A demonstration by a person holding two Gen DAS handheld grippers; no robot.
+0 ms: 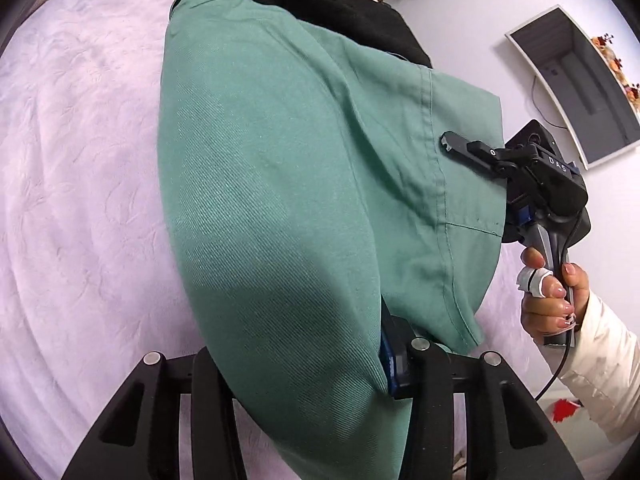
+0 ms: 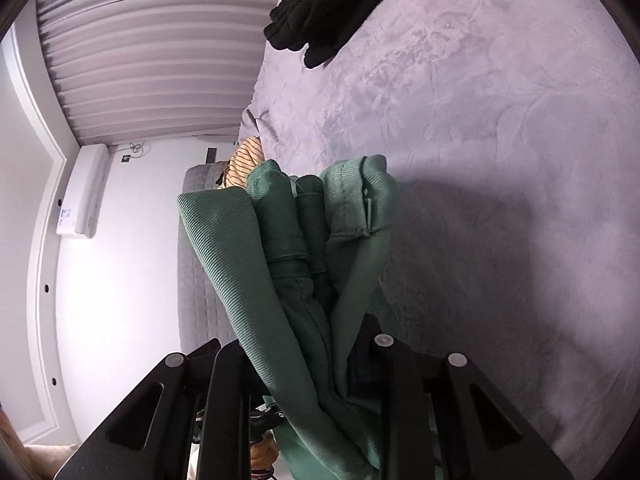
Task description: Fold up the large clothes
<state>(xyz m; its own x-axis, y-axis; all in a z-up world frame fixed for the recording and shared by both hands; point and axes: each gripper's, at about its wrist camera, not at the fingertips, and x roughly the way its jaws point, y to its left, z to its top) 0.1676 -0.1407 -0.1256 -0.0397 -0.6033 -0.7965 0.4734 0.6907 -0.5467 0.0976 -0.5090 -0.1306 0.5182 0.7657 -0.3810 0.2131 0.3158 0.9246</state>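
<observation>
A large green garment (image 1: 272,184) hangs lifted over the pale bed cover (image 1: 80,160). My left gripper (image 1: 316,392) is shut on a thick fold of it, and the cloth hides the fingertips. At the right, my right gripper (image 1: 452,144) pinches the garment's seamed edge, with a person's hand (image 1: 548,292) on its handle. In the right wrist view the bunched green garment (image 2: 304,248) runs between the fingers of my right gripper (image 2: 310,376), which is shut on it above the bed cover (image 2: 480,120).
A black garment (image 1: 340,4) lies at the far end of the bed, also seen as the black garment (image 2: 316,4). Off the bed are a dark framed panel (image 1: 580,80), a white wall unit (image 2: 84,196), a pleated curtain (image 2: 160,60) and a striped cloth (image 2: 244,160).
</observation>
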